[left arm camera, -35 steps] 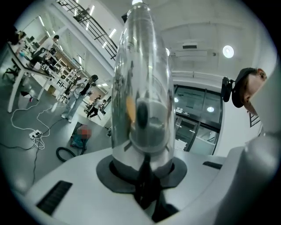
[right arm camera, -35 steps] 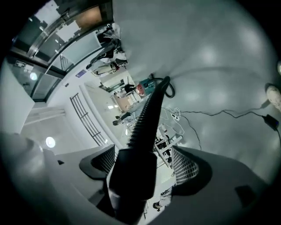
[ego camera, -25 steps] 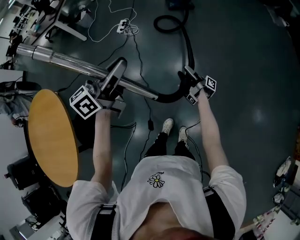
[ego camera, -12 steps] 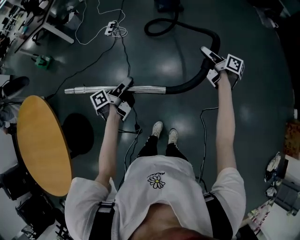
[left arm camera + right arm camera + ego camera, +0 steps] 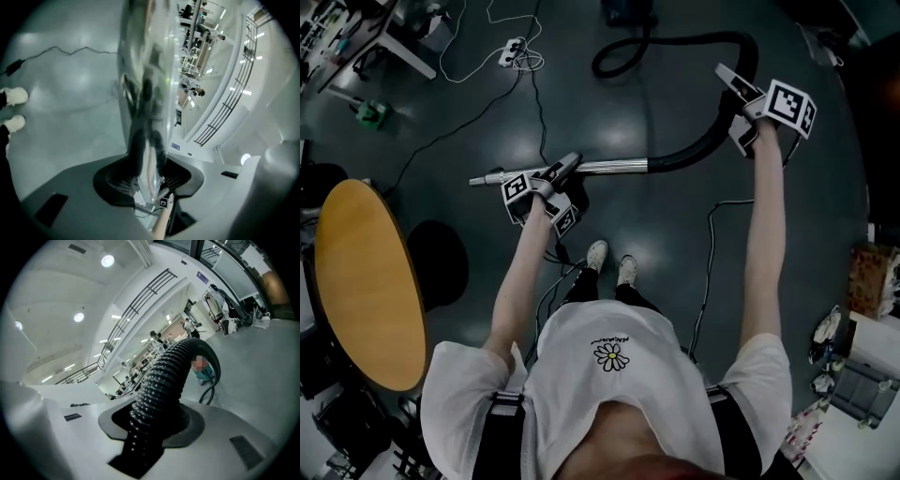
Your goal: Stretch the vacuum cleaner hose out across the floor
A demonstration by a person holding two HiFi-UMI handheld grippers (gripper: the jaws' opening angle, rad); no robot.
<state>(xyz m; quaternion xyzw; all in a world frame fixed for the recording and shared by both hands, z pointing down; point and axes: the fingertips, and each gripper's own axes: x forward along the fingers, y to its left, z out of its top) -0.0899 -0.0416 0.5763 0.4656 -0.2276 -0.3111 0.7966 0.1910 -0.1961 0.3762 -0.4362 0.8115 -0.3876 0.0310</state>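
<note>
A silver metal wand [image 5: 609, 167] joins a black ribbed hose [image 5: 698, 148] that curves up, then runs left to a loop by the vacuum body [image 5: 628, 9]. My left gripper [image 5: 561, 169] is shut on the wand, and its jaws are opening. In the left gripper view the shiny wand [image 5: 145, 70] runs up between the pads of the left gripper [image 5: 150, 173]. My right gripper [image 5: 733, 108] is shut on the hose at arm's length. The hose [image 5: 168, 376] fills the right gripper [image 5: 154, 423] in the right gripper view.
A round wooden table [image 5: 361, 281] stands at the left. A power strip [image 5: 511, 52] and thin cables [image 5: 534, 103] lie on the dark floor behind the wand. The person's shoes [image 5: 609, 262] are just below it. Boxes and clutter [image 5: 872, 281] sit at the right edge.
Both arms have stretched forward and apart. The wand has moved away from the table, and the right gripper has carried the hose up and to the right, widening its curve.
</note>
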